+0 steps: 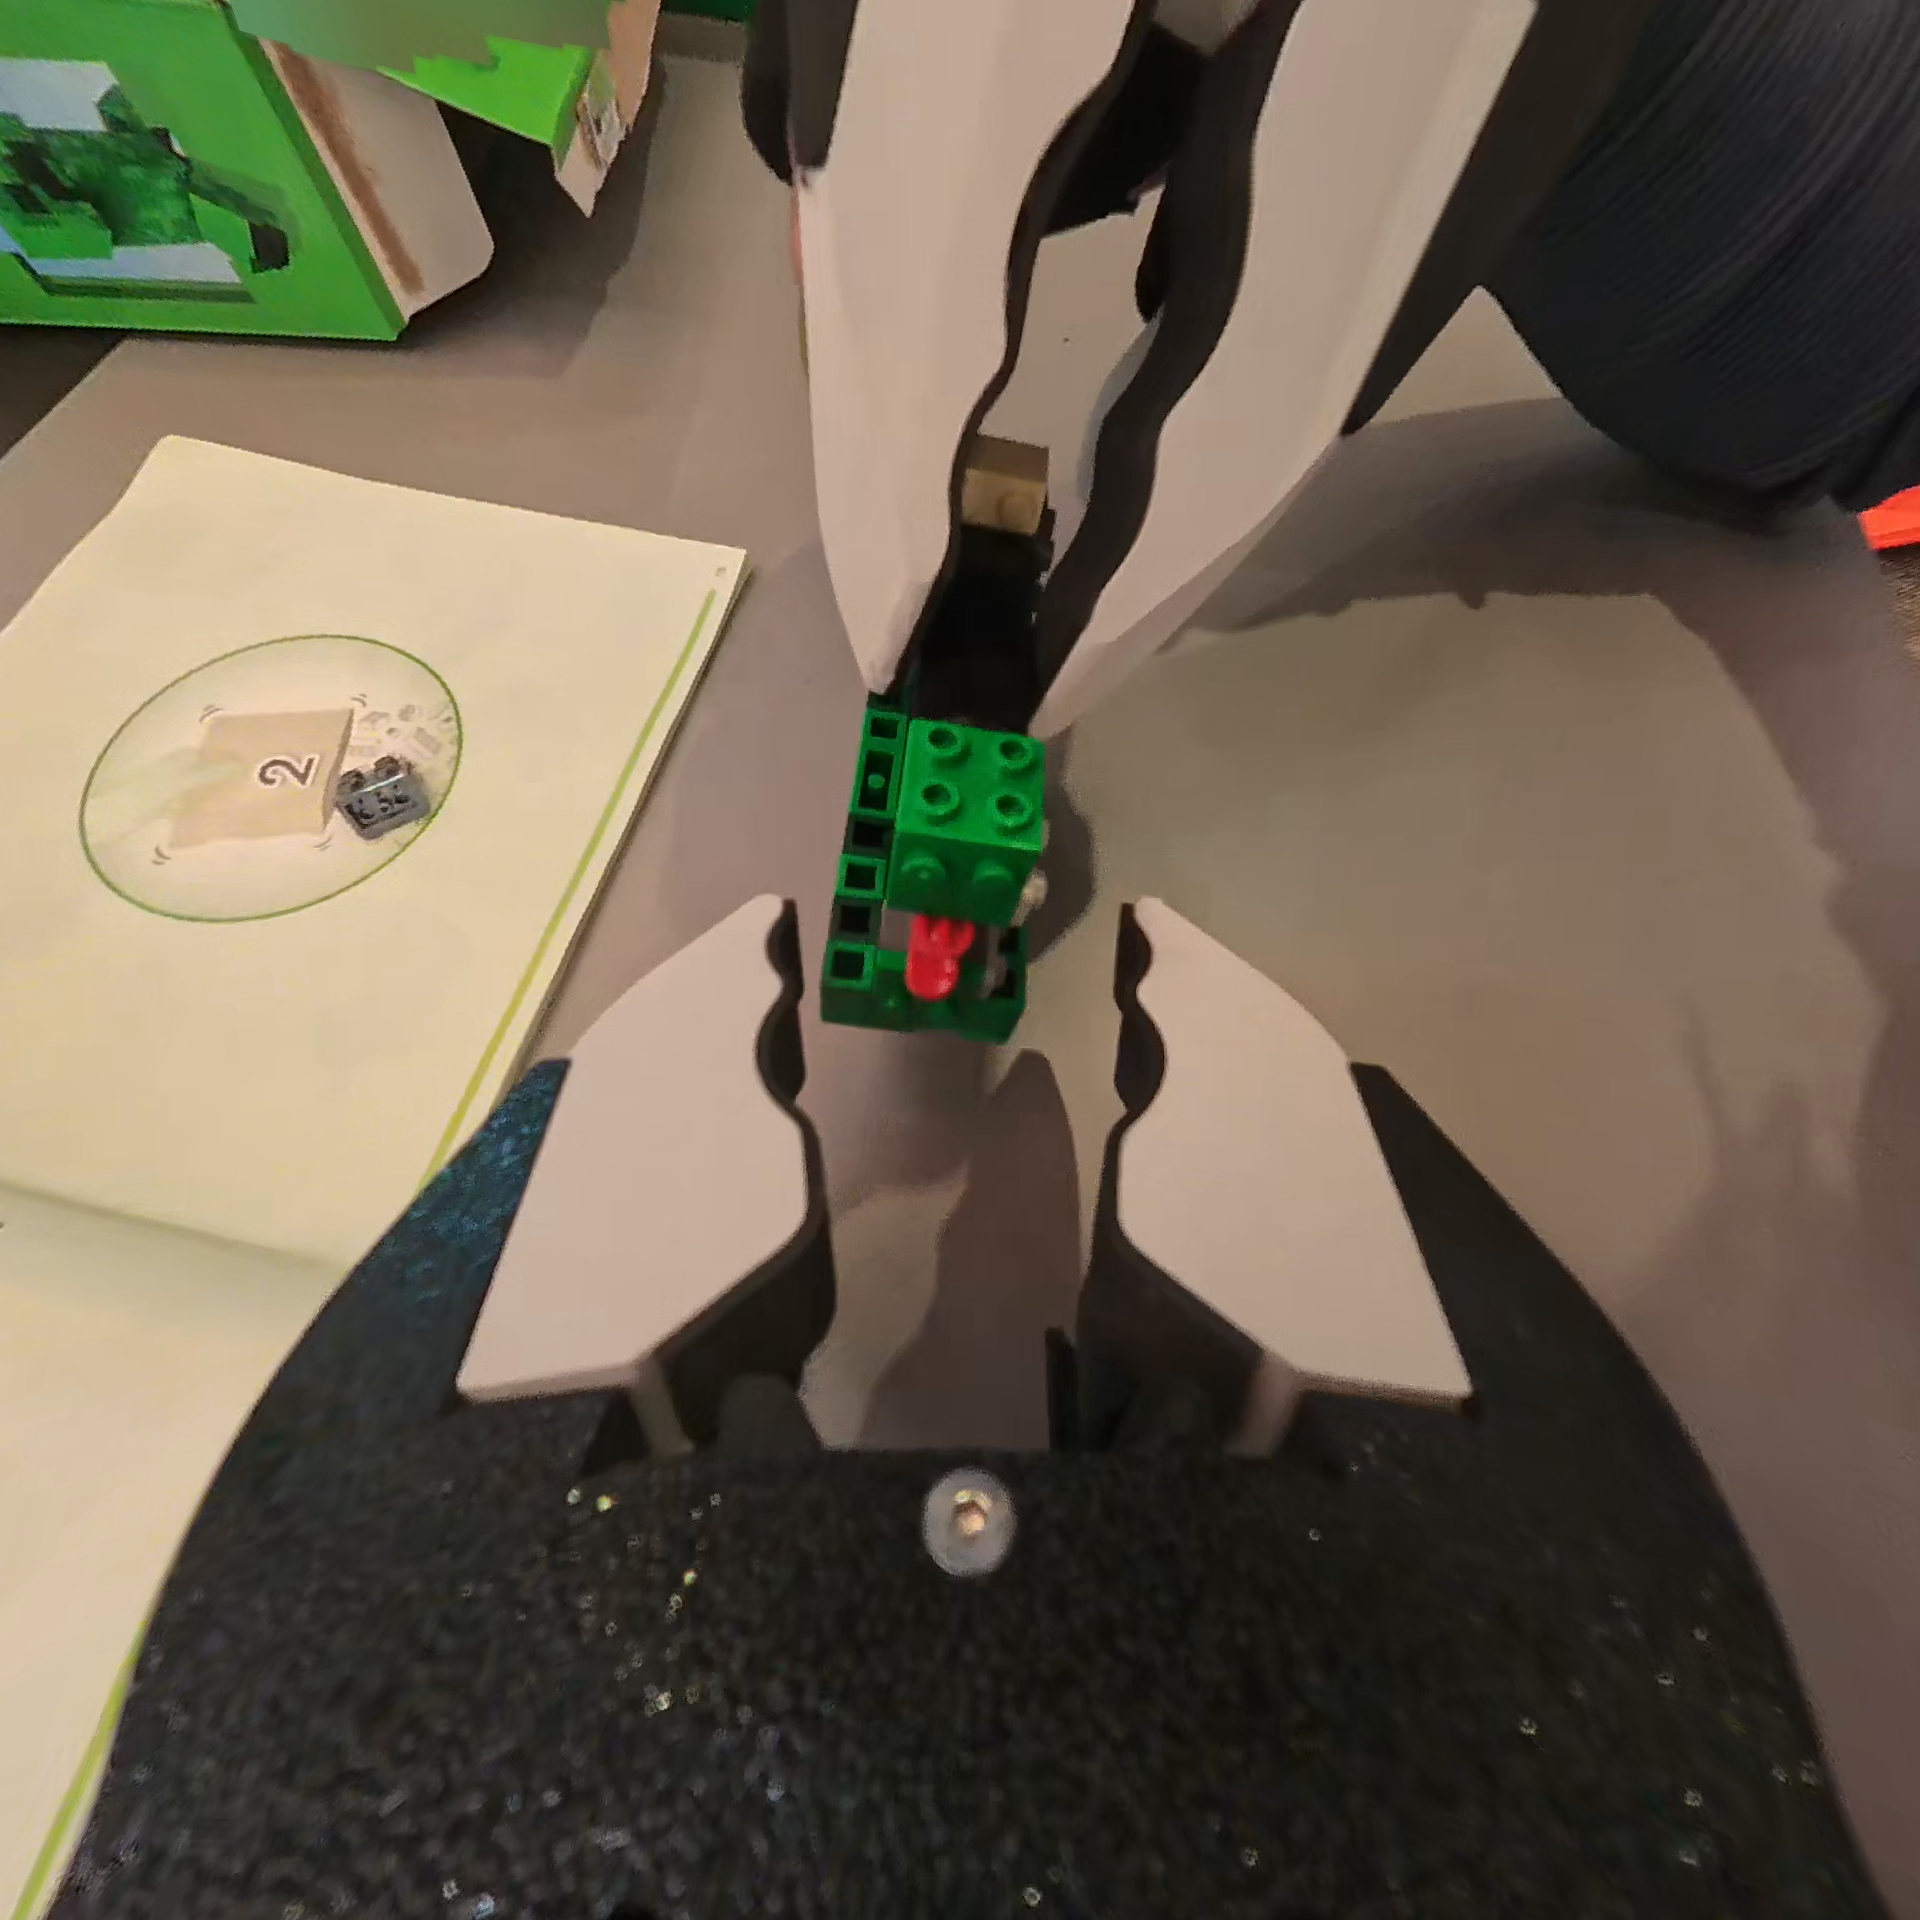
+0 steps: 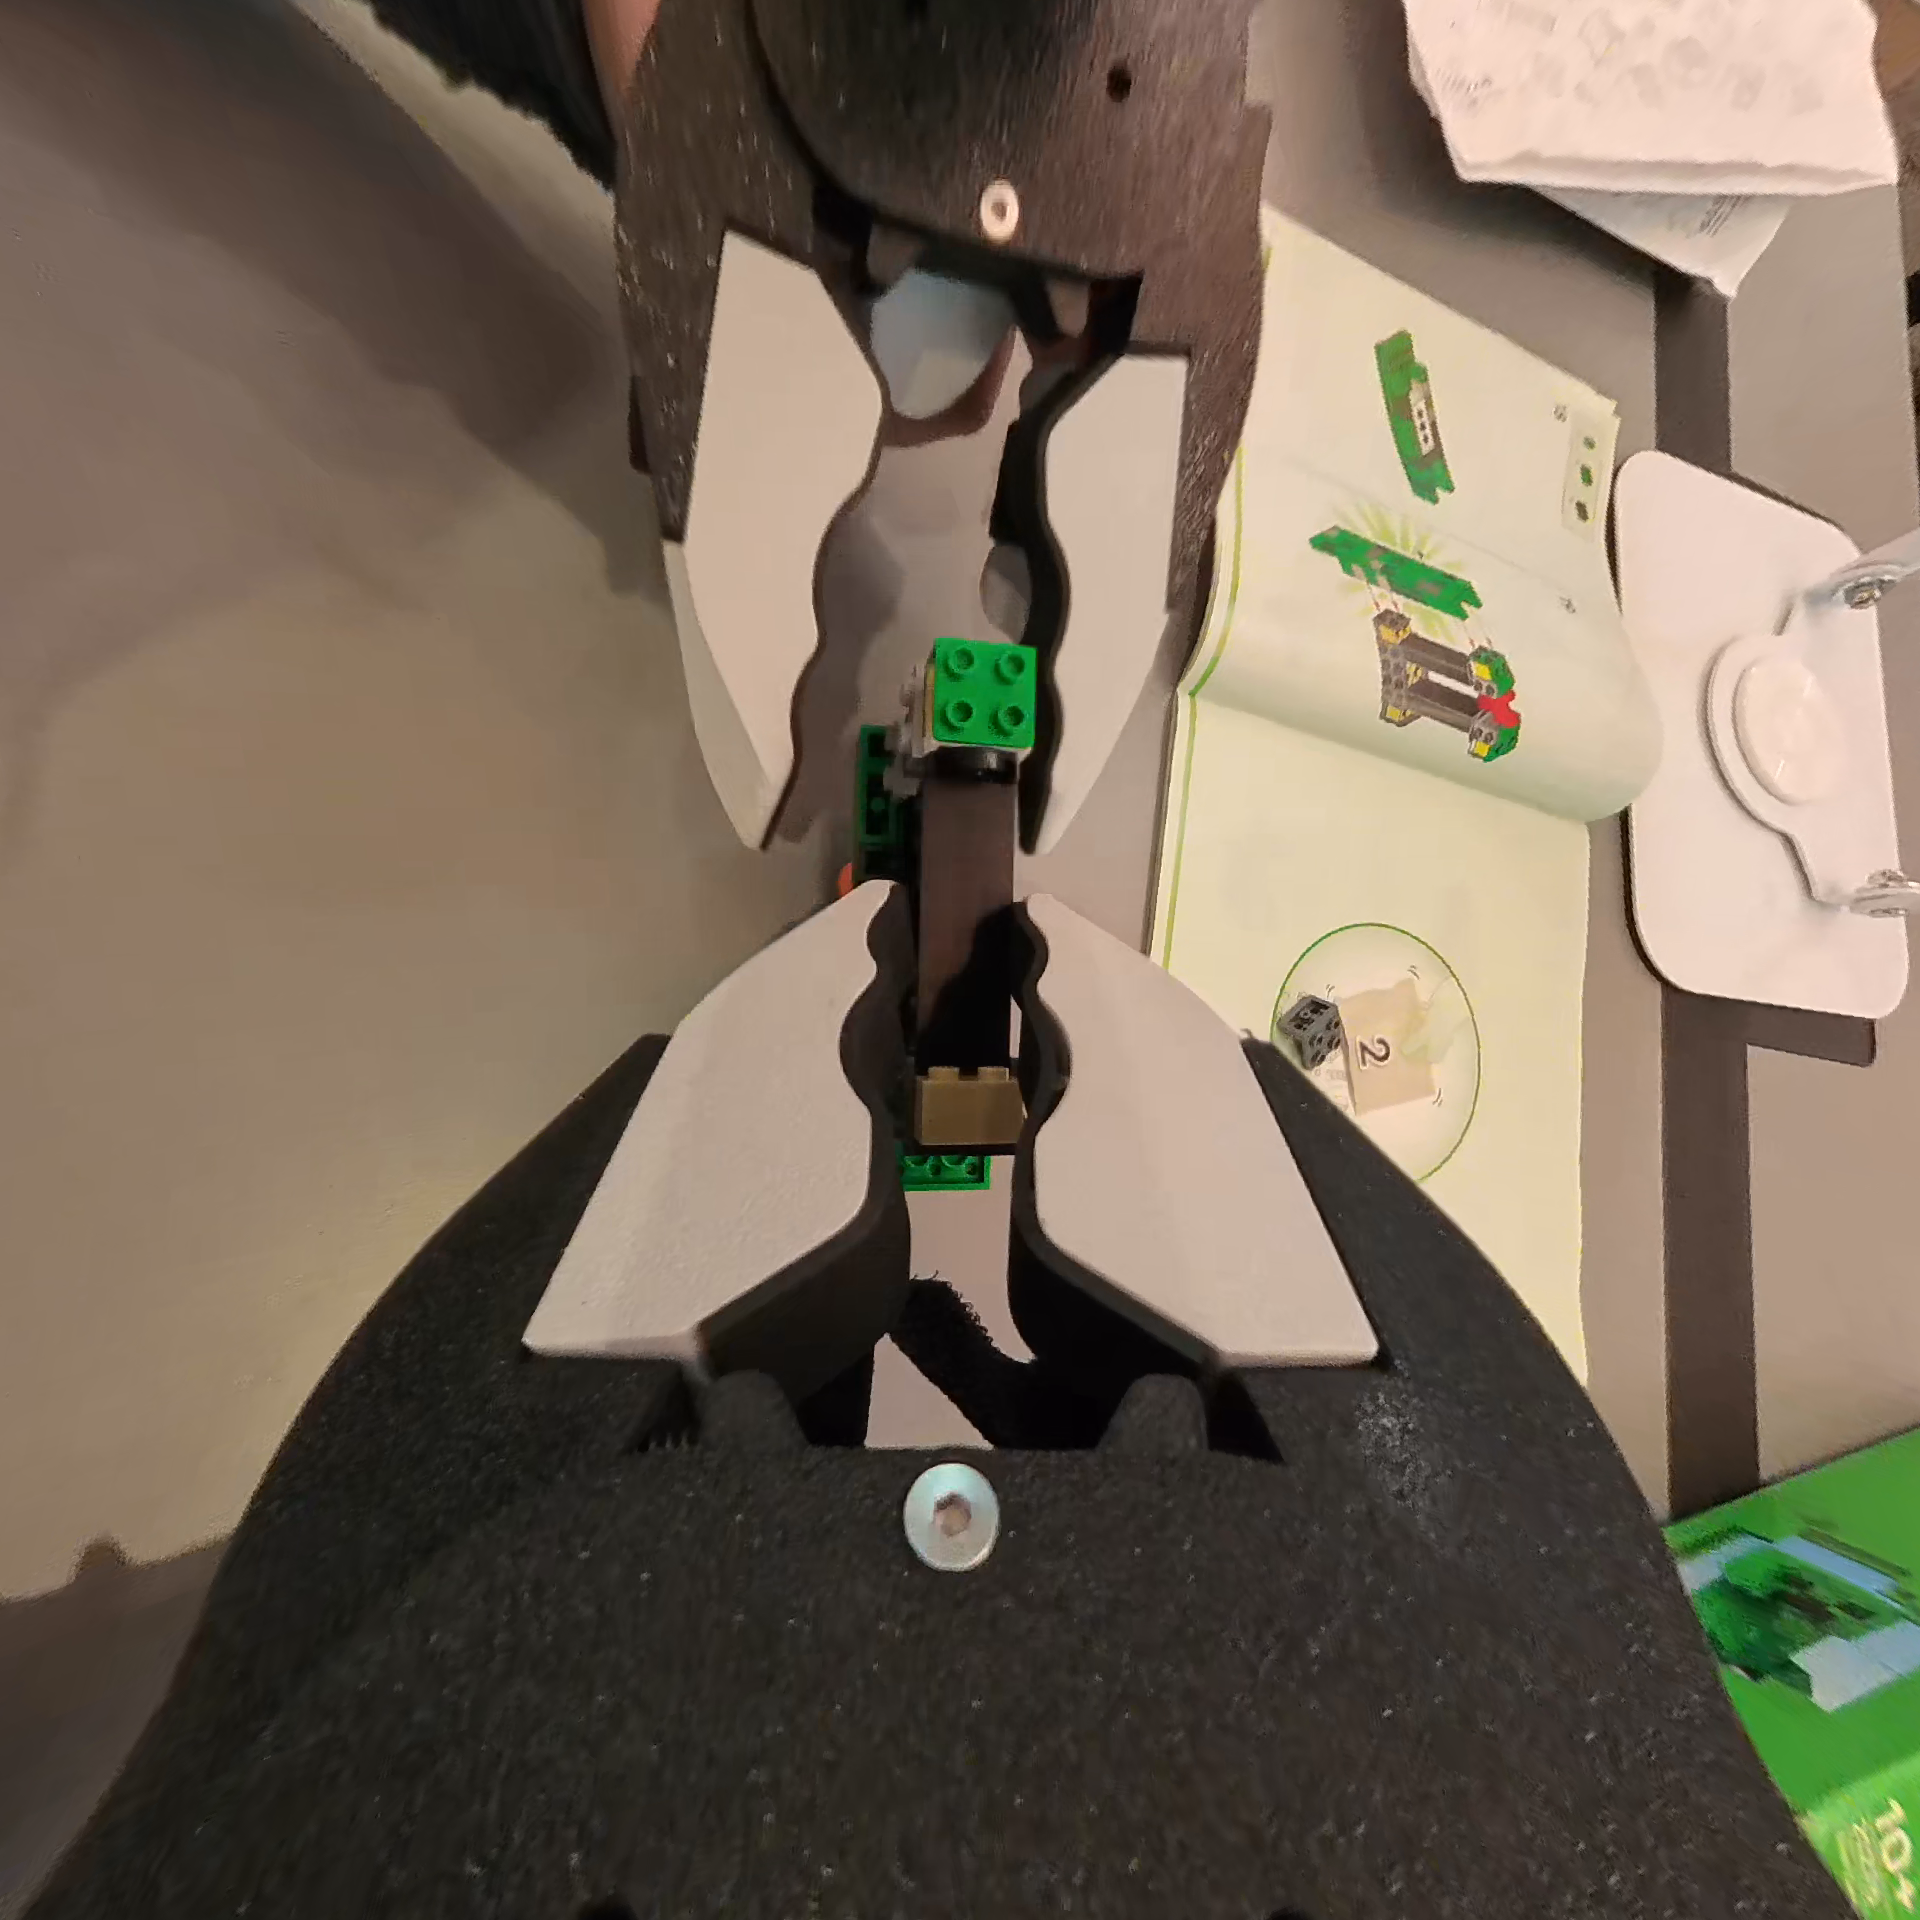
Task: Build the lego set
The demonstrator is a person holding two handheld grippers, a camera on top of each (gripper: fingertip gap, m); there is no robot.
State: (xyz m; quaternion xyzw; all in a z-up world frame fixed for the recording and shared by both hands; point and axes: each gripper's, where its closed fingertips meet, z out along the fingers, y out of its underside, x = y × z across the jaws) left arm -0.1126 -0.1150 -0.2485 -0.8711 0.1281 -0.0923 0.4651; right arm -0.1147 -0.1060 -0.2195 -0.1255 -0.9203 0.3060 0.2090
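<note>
The right gripper (image 2: 961,914) is clamped on the black middle of a partly built green, black and tan lego model (image 1: 940,883), holding it over the grey table (image 1: 1455,883). The left gripper (image 1: 956,914) faces it with fingers apart, its tips flanking the model's green end. An open instruction booklet (image 1: 312,831) lies nearby.

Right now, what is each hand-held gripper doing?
Left hand-held gripper: open, holding nothing, fingers spread just short of the lego build.
Right hand-held gripper: closed on the lego build.
</note>
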